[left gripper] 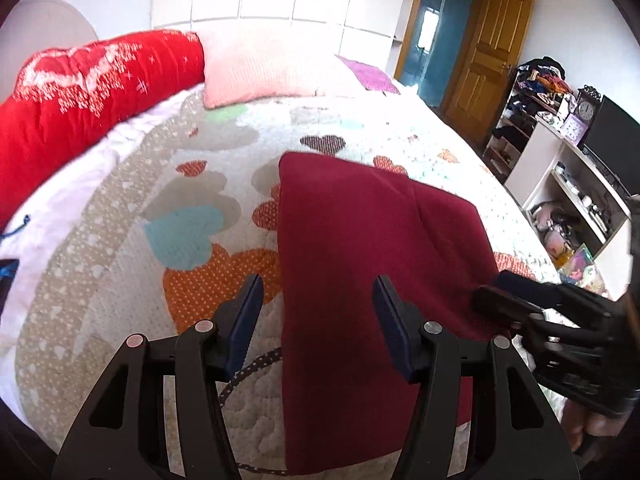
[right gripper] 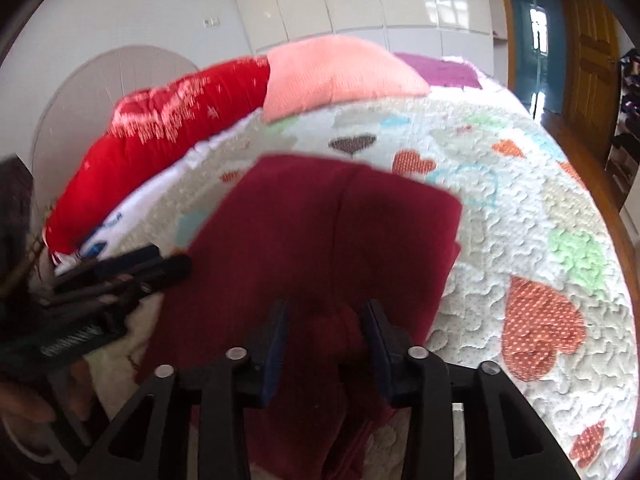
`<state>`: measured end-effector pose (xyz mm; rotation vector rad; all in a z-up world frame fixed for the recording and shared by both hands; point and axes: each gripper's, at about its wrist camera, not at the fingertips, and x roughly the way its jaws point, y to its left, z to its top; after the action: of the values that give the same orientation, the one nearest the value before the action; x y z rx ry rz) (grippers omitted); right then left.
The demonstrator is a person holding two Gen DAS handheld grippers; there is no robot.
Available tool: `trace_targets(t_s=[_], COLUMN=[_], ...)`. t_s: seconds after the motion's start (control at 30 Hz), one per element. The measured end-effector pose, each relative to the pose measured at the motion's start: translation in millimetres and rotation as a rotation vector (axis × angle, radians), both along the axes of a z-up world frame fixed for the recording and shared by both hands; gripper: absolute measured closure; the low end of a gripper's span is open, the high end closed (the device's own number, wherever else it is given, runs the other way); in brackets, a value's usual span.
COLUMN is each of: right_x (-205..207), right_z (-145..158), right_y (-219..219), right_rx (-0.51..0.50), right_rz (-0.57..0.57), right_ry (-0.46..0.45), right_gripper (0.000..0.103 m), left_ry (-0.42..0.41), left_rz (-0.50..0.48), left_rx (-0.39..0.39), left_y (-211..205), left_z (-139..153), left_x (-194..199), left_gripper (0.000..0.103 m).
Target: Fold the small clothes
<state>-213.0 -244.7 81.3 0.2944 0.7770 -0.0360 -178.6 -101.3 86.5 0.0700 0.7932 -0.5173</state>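
A dark red garment (left gripper: pixel 360 248) lies folded lengthwise on the heart-patterned quilt (left gripper: pixel 192 208). My left gripper (left gripper: pixel 318 300) is open and empty, hovering over the garment's left edge. My right gripper (right gripper: pixel 325 320) is open, its jaws either side of a bunched fold of the same dark red garment (right gripper: pixel 320 232) near its front end. The right gripper shows in the left wrist view (left gripper: pixel 516 292) at the garment's right edge, and the left gripper shows in the right wrist view (right gripper: pixel 160 266) at its left edge.
A red bolster (left gripper: pixel 80 96), a pink pillow (left gripper: pixel 260 68) and a purple cloth (left gripper: pixel 368 74) lie at the head of the bed. A dotted cord (left gripper: pixel 248 372) lies on the quilt by the garment. Shelves with clutter (left gripper: pixel 560 184) and a wooden door (left gripper: pixel 488 60) stand on the right.
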Motion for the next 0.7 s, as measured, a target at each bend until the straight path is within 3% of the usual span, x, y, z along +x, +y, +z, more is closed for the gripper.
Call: trace_targets(t_s=[0.07, 0.3, 0.7], right_x=[-9, -24, -34], right_z=[12, 31, 37], right_y=[-1, 11, 15], right_rx=[0.007, -0.086, -0.062], right_rz=[-0.026, -0.105, -0.107], right_ry=[-0.04, -0.054, -0.067], right_gripper=[0.052, 0.051, 0.05], left_ry=[-0.025, -0.1, -0.174], left_rz=[0.01, 0.034, 0.033], left_rx=[0.004, 0.009, 0.052], left_y=[0, 6, 2], left_z=[3, 17, 30], left_x=[-2, -14, -33], left_gripper=[0.042, 0.041, 0.041])
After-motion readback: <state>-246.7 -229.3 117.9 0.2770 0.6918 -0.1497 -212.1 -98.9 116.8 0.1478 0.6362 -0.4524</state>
